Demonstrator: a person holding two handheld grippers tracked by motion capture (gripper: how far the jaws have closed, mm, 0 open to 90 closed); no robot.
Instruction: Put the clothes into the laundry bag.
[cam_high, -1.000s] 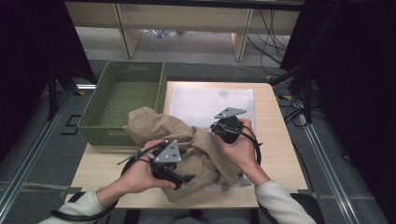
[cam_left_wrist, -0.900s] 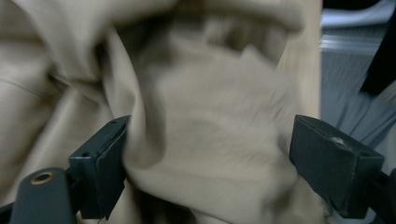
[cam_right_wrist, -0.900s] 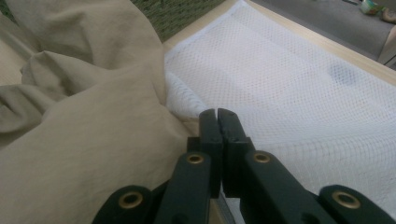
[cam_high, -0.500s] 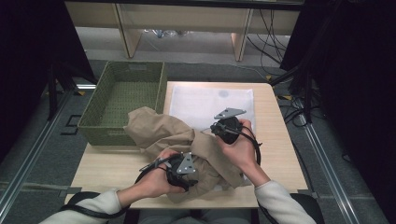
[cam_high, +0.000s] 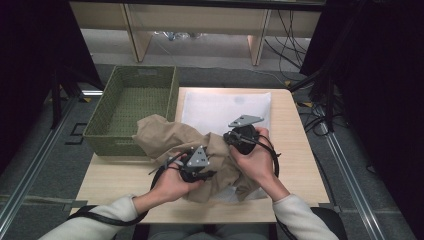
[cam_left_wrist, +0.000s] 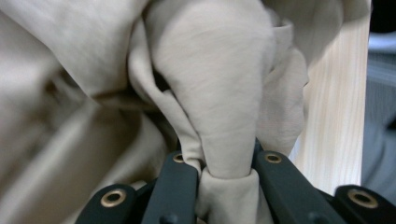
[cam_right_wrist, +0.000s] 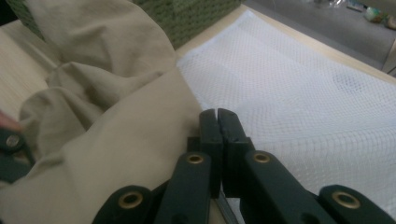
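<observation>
beige cloth (cam_left_wrist: 224, 93) freshly pinched in the just-closing left gripper (cam_left_wrist: 226, 172), right gripper (cam_right_wrist: 218, 116) clenched at its edge

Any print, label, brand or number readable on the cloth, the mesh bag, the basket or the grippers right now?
None readable.
Beige cloth: plain, no tag or print shows.
White mesh bag: a faint dark patch under the mesh, too blurred to read.
Green basket: no label visible.
Left gripper and right gripper: bare black jaws, no markings.

One beige garment (cam_high: 176, 141), one green basket (cam_high: 131, 113), one white mesh bag (cam_high: 226, 109), two claws.
</observation>
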